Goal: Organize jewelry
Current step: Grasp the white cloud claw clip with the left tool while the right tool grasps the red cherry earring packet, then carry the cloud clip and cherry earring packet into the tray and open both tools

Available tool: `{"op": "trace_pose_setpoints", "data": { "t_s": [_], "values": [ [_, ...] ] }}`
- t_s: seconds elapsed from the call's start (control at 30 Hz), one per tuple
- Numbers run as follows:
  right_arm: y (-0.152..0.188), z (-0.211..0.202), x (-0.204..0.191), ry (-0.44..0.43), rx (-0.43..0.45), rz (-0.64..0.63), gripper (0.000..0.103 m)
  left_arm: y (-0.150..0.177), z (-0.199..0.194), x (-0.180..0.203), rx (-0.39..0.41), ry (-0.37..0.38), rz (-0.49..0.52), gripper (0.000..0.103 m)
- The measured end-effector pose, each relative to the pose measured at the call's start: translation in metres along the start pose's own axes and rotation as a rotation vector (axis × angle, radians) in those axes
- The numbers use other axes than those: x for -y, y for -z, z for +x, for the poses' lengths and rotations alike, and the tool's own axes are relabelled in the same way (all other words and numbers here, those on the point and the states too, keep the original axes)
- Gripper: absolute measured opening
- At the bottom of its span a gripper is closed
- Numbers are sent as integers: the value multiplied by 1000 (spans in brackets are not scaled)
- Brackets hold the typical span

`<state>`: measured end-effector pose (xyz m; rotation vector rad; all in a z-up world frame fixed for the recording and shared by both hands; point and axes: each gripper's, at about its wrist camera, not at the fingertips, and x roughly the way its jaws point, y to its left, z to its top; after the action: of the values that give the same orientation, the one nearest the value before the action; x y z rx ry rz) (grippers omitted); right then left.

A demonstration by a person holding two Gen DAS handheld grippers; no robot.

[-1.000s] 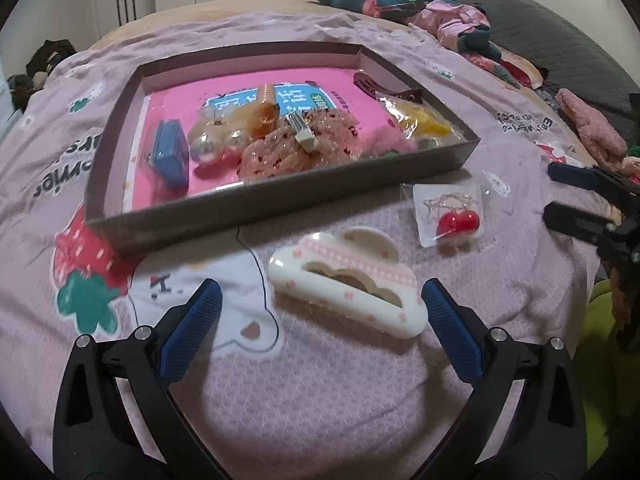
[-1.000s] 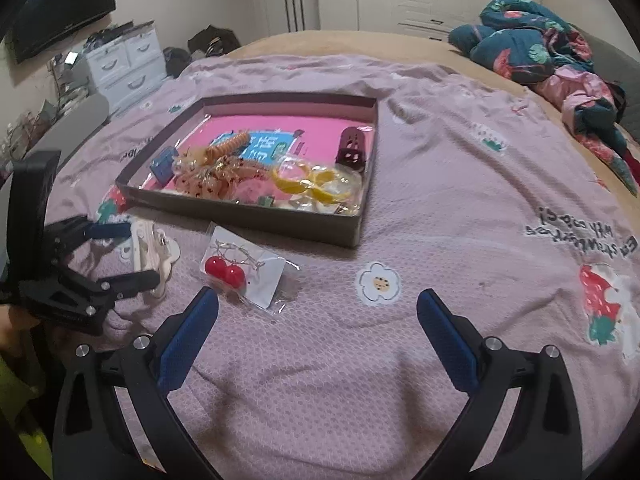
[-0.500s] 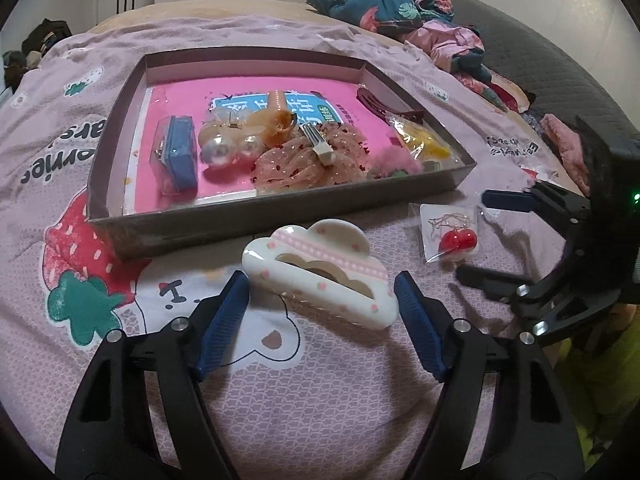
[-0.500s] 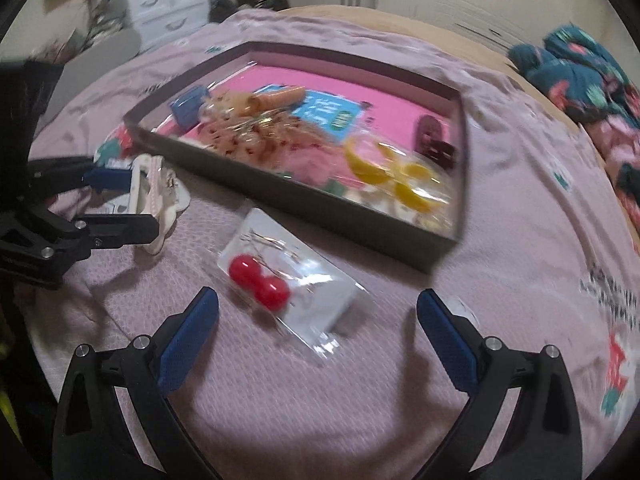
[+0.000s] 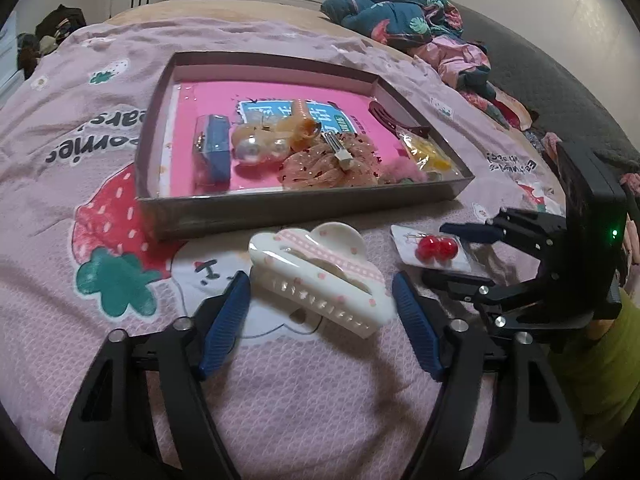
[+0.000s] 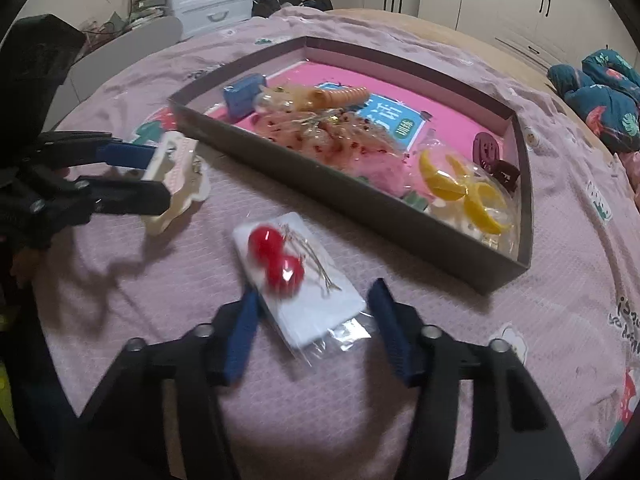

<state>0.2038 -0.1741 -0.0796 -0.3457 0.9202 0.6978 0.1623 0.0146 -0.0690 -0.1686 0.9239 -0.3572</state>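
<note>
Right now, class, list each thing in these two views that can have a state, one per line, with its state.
Left gripper: open, fingers either side of the hair claw.
Right gripper: open, straddling the earring packet.
Hair claw: shut, on the bedspread.
Earring packet: sealed, outside the tray.
Tray: uncovered, holding accessories.

Hair claw (image 5: 320, 276) lies before box (image 5: 304, 208), earrings (image 5: 436, 248) rightward.

One tray (image 5: 304, 204) sits on the bed (image 5: 280, 400). Outside it lie one white claw clip (image 5: 320, 276) and one packet (image 6: 308, 300) holding two red cherries (image 6: 276, 258). Inside: one blue box (image 5: 214, 154), two yellow lemon slices (image 6: 468, 192), one dark clip (image 6: 494, 158). Two grippers (image 5: 322, 312), (image 6: 314, 332).
</note>
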Motion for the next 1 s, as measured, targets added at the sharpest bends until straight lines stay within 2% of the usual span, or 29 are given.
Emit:
{"op": "trace_pose_setpoints", "data": {
  "t_s": [0.03, 0.2, 0.33, 0.43, 0.5, 0.6, 0.67, 0.7, 0.77, 0.8, 0.83, 0.9, 1.0],
  "values": [
    [2, -3, -2, -6, 5, 7, 47, 1, -2, -1, -3, 3, -4, 33],
    [12, -15, -9, -35, 14, 41, 34, 6, -3, -8, -16, 4, -27, 35],
    [18, -24, -11, -36, 30, 69, 32, 4, -3, -11, -21, -16, -67, 46],
    [21, -30, -9, -28, 42, 93, 31, 4, -9, -10, -15, -97, -97, 61],
    [22, -33, -6, -19, 53, 109, 29, 1, -14, -4, 4, -73, -93, 69],
    [24, -39, 4, -14, 76, 160, 23, -8, -7, 2, -9, -53, -93, 70],
    [26, -43, 10, -14, 86, 183, 20, -13, 5, 4, -29, -68, -98, 70],
    [27, -45, 12, -20, 92, 192, 5, -14, 12, 4, -41, -84, -101, 70],
    [28, -48, 16, -32, 100, 209, 6, -14, 22, 1, -52, -92, -119, 69],
    [28, -48, 17, -30, 99, 209, 6, -13, 24, 1, -43, -99, -114, 68],
    [28, -48, 17, -30, 95, 207, 6, -13, 24, 2, -37, -108, -105, 57],
    [29, -48, 18, -34, 97, 209, 6, -11, 22, 0, -27, -132, -86, 42],
    [28, -49, 16, -44, 109, 214, 5, -9, 13, -9, -13, -88, -120, 34]
  ]
}}
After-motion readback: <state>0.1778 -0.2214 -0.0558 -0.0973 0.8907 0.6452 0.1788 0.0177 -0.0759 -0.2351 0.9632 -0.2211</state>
